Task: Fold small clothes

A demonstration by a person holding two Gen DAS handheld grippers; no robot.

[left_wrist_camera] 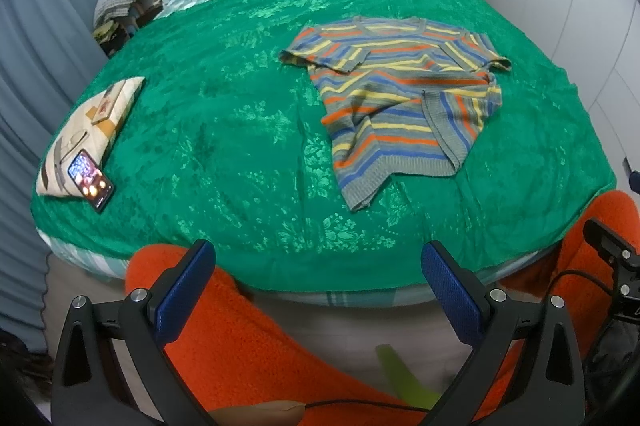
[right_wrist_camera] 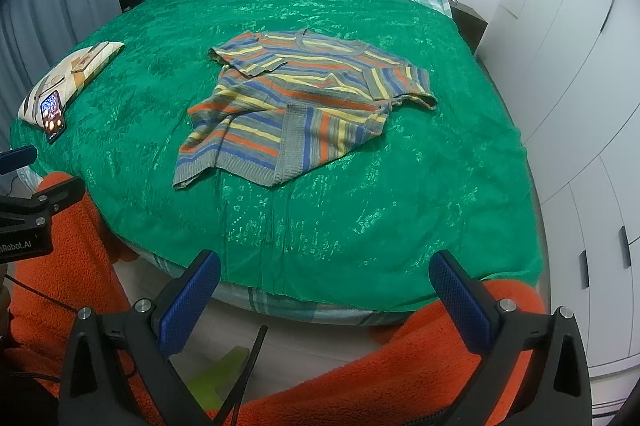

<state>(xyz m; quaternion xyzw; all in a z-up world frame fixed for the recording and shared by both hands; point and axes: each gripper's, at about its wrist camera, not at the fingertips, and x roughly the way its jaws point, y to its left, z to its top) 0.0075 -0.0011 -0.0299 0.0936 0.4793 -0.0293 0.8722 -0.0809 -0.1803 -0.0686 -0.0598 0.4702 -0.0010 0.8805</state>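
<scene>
Left wrist view: left gripper (left_wrist_camera: 318, 286) hangs near the bed's front edge, jaws spread wide, nothing between the blue pads (left_wrist_camera: 184, 296). Striped shirt (left_wrist_camera: 400, 98) lies on the green blanket (left_wrist_camera: 224, 130), right of centre, well beyond the fingers, its lower right hem corner turned up (unfolded otherwise). A phone (left_wrist_camera: 90, 180) leans on a pillow (left_wrist_camera: 86, 130) at far left.

Right wrist view: right gripper (right_wrist_camera: 324, 290) likewise wide apart and empty. Shirt (right_wrist_camera: 304, 106) sits mid-blanket, left of centre, well apart from the gripper. Orange fleece (right_wrist_camera: 400, 378) shows below the fingers.
</scene>
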